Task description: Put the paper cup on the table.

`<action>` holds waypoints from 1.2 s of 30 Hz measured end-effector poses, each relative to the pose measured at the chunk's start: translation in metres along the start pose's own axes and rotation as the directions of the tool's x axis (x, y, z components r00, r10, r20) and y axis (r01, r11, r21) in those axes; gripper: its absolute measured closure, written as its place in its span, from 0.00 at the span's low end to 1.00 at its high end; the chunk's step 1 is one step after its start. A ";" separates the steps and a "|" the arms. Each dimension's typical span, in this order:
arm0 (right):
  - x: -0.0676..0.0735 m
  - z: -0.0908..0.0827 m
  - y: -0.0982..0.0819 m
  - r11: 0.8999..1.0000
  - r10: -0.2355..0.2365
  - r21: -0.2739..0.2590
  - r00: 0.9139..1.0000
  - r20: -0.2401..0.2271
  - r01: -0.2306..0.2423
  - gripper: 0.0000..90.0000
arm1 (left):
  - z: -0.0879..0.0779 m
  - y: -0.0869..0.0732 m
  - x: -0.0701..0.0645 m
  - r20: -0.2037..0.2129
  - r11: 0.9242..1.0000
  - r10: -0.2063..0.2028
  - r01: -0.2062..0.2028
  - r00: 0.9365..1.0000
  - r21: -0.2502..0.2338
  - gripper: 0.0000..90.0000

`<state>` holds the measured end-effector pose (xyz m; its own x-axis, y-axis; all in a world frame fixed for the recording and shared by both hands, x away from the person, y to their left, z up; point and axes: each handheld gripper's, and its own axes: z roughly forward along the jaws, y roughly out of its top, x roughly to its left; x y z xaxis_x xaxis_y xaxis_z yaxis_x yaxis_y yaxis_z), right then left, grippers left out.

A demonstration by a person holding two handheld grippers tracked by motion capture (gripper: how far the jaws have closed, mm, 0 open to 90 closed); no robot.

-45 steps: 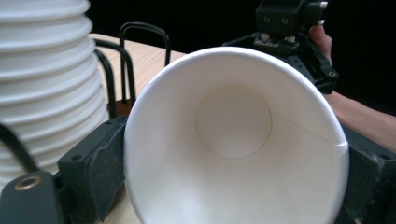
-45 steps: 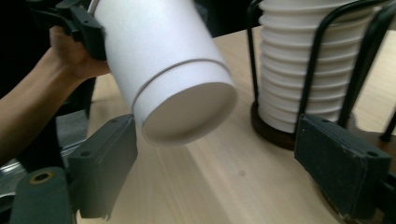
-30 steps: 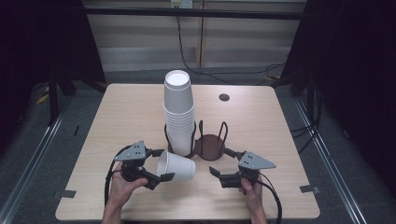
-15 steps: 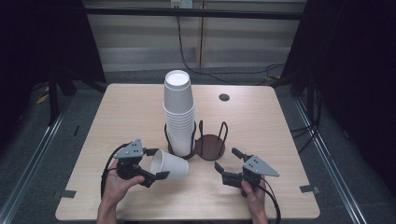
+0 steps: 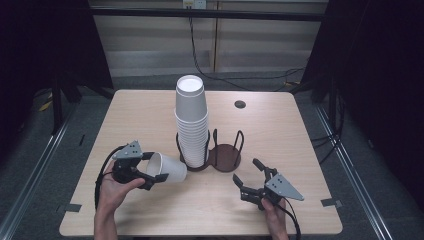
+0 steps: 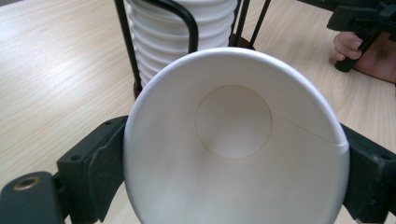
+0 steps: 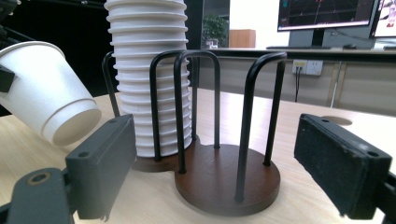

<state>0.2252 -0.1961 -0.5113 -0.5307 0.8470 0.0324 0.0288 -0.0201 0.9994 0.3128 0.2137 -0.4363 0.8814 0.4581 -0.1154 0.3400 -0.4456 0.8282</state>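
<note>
Near table's front edge, left gripper (image 5: 150, 170) clamps single paper cup (image 5: 167, 169), tipped sideways beside full stack (image 5: 192, 125); right gripper (image 5: 251, 179) gapes empty; second holder bay (image 5: 226, 155) bare, apparently cup's destination.

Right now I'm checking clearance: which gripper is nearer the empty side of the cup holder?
Right. The right gripper, open, sits just in front of the empty holder base. The left gripper, holding a paper cup, is farther, beyond the cup stack.
</note>
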 end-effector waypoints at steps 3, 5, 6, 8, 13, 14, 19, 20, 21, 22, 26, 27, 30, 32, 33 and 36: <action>0.001 0.000 0.000 1.000 -0.002 -0.001 1.000 -0.003 0.002 0.14 | -0.003 0.001 0.003 -0.017 1.000 -0.008 0.008 1.000 0.013 0.11; 0.000 0.000 0.000 1.000 -0.003 -0.003 1.000 -0.006 0.003 0.14 | -0.005 0.003 0.006 -0.028 1.000 -0.008 0.008 1.000 0.027 0.11; 0.001 0.000 0.000 1.000 -0.005 -0.004 1.000 -0.008 0.005 0.14 | -0.006 0.003 0.008 -0.035 0.999 -0.008 0.009 0.999 0.037 0.11; 0.001 0.000 0.000 1.000 -0.005 -0.004 1.000 -0.009 0.005 0.14 | -0.009 0.006 0.013 -0.043 0.999 -0.010 0.012 0.999 0.042 0.10; 0.000 -0.001 0.000 1.000 -0.004 -0.003 1.000 -0.012 0.004 0.15 | -0.013 0.009 0.018 -0.079 0.998 -0.008 0.013 0.997 0.057 0.10; 0.000 -0.001 0.000 1.000 -0.004 -0.003 1.000 -0.014 0.004 0.15 | -0.015 0.011 0.021 -0.082 0.998 -0.011 0.016 0.997 0.068 0.10; 0.000 -0.001 0.000 1.000 -0.005 -0.004 1.000 -0.014 0.005 0.15 | -0.018 0.016 0.026 -0.099 0.996 -0.005 0.014 0.995 0.091 0.10; 0.000 -0.001 0.000 1.000 -0.006 -0.005 1.000 -0.015 0.006 0.15 | -0.019 0.019 0.028 -0.121 0.993 -0.003 0.017 0.993 0.114 0.10; 0.000 -0.001 0.000 1.000 -0.005 -0.004 1.000 -0.015 0.005 0.15 | -0.019 0.020 0.028 -0.142 0.991 -0.002 0.021 0.990 0.129 0.10; 0.000 -0.001 0.000 1.000 -0.005 -0.004 1.000 -0.017 0.005 0.15 | -0.019 0.022 0.030 -0.156 0.990 0.006 0.016 0.988 0.141 0.10; 0.000 -0.001 0.000 1.000 -0.005 -0.004 1.000 -0.024 0.005 0.15 | -0.019 0.027 0.035 -0.139 0.988 0.012 0.010 0.990 0.154 0.10; 0.000 -0.001 0.000 1.000 -0.005 -0.004 1.000 -0.025 0.005 0.15 | -0.017 0.028 0.037 -0.152 0.983 0.020 0.009 0.988 0.186 0.10; 0.000 -0.001 0.000 1.000 -0.005 -0.004 1.000 -0.025 0.005 0.15 | -0.014 0.032 0.042 -0.160 0.974 0.024 0.014 0.987 0.227 0.10; 0.000 -0.001 0.000 1.000 -0.006 -0.004 1.000 -0.025 0.006 0.15 | -0.014 0.035 0.043 -0.159 0.972 0.023 0.015 0.987 0.234 0.10; 0.000 -0.001 0.000 1.000 -0.005 -0.004 1.000 -0.026 0.005 0.15 | -0.015 0.040 0.046 -0.161 0.967 0.032 0.010 0.986 0.254 0.10; 0.000 -0.001 0.000 1.000 -0.006 -0.004 1.000 -0.028 0.006 0.15 | -0.016 0.045 0.048 -0.156 0.963 0.039 0.005 0.987 0.270 0.10</action>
<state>0.2247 -0.1966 -0.5115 -0.5547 0.8316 0.0271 0.0224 -0.0177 0.9996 0.3650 0.2273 -0.3961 0.8322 0.5544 0.0036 0.4201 -0.6348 0.6484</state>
